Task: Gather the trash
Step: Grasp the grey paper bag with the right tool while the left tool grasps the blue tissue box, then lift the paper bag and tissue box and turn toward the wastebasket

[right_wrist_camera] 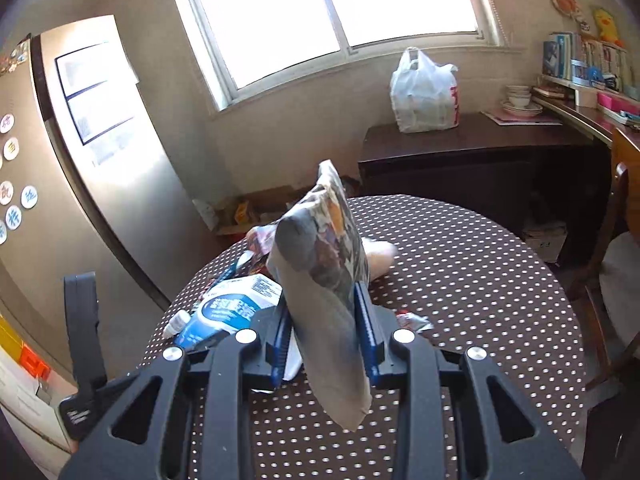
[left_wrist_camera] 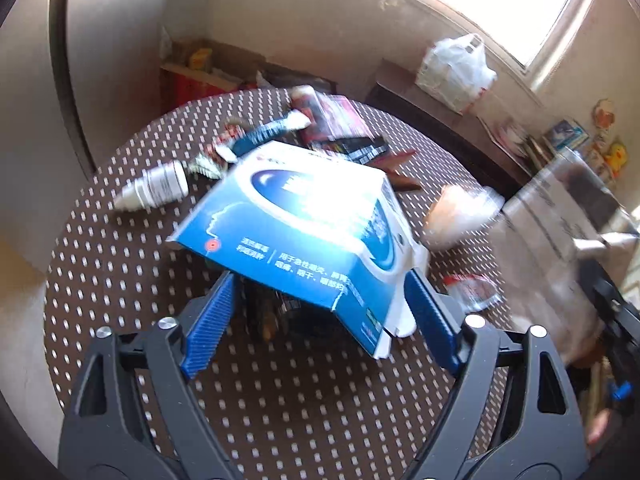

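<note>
R hand-held gripper (right_wrist_camera: 324, 332) clamped on snack bag (right_wrist_camera: 320, 280), lifted off surface (right_wrist_camera: 480, 280); L hand-held gripper (left_wrist_camera: 320, 304) wide, straddling blue medicine box (left_wrist_camera: 304, 232), grip unconfirmed; dropper bottle (left_wrist_camera: 156, 190), wrappers beyond uncollected.

Bright window (right_wrist_camera: 320, 12) at twelve o'clock in a beige wall (right_wrist_camera: 288, 128); dark sideboard (right_wrist_camera: 460, 152) at two – fridge (right_wrist_camera: 100, 152) at nine, shelf (right_wrist_camera: 588, 80) at three.
</note>
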Tool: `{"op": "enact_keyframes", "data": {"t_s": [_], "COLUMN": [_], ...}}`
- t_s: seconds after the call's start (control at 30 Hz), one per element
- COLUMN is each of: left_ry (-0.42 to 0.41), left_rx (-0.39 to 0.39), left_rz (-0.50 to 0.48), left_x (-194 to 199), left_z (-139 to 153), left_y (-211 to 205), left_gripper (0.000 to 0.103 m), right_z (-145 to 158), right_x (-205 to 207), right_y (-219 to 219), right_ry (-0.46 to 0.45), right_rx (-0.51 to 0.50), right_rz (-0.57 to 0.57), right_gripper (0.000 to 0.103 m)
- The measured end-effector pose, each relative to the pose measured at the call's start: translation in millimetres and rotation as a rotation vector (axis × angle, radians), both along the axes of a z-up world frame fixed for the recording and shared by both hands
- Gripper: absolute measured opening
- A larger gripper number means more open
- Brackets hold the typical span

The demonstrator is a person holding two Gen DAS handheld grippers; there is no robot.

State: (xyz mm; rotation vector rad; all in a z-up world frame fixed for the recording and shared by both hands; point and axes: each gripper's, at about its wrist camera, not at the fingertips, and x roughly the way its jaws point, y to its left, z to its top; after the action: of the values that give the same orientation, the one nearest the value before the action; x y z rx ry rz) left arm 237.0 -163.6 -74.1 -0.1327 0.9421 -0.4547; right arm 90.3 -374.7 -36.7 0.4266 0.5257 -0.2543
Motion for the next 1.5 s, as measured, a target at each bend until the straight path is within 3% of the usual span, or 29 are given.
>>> {"op": "enact_keyframes", "data": {"t_s": [0.03, 0.07, 0.1, 0.13, 0.37, 0.63, 0.83, 1.0, 1.03, 1.1, 1.13, 1.17, 1.23, 1.37, 1.5], "left_ry": [-0.017, -0.021, -0.025, -0.038, -0.188, -0.392, -0.467, -0.463, -0.449, -0.411, -0.401, -0.397, -0.382, -0.232, -0.071], "left_rx": [0.052, 0.052, 0.035, 0.013, -0.023, 0.033, 0.043, 0.045, 0.043, 0.042, 0.049, 0.055, 0.064, 0.037, -0.081], "left_rz": [0.023, 0.015, 0.005, -0.006, -0.026, 0.02, 0.086, 0.098, 0.077, 0.051, 0.056, 0.074, 0.108, 0.126, 0.222], "left_x": [1, 0, -1, -4, -27, -60, -70, -74, -75, -76, -77, -76, -74, -57, -30], "left_z": [-2, -3, -3, 0, 28, 69, 87, 92, 90, 81, 76, 70, 57, 25, -8], "left_y": [-5, -6, -6, -5, 1, 20, 55, 85, 91, 100, 106, 110, 116, 122, 127], "left_gripper": [0.05, 0.034, 0.031, 0.02, 0.01, 0.005, 0.004, 0.003, 0.005, 0.026, 0.078, 0.097, 0.097, 0.097, 0.097], "right_z": [-1, -2, -3, -4, -9, -2, 8, 13, 13, 12, 11, 9, 4, -6, -13], "right_x": [-2, -3, -5, -6, -10, -4, 5, 16, 19, 23, 25, 26, 28, 33, 36], "right_y": [-4, -6, -7, -9, -8, 4, 31, 64, 69, 77, 79, 82, 86, 89, 91], "right_ry": [0.003, 0.006, 0.009, 0.017, 0.019, 0.008, -0.019, -0.031, -0.032, -0.029, -0.025, -0.016, 0.001, 0.031, 0.054], "right_rx": [0.007, 0.011, 0.009, 0.006, 0.012, -0.001, -0.021, -0.026, -0.028, -0.026, -0.022, -0.022, -0.029, -0.019, -0.026], "right_rz": [-0.01, -0.016, -0.02, -0.025, -0.026, 0.007, 0.084, 0.168, 0.18, 0.204, 0.213, 0.218, 0.216, 0.218, 0.219], "right_gripper": [0.029, 0.029, 0.029, 0.029, 0.029, 0.029, 0.029, 0.029, 0.029, 0.03, 0.03, 0.03, 0.03, 0.031, 0.031]}}
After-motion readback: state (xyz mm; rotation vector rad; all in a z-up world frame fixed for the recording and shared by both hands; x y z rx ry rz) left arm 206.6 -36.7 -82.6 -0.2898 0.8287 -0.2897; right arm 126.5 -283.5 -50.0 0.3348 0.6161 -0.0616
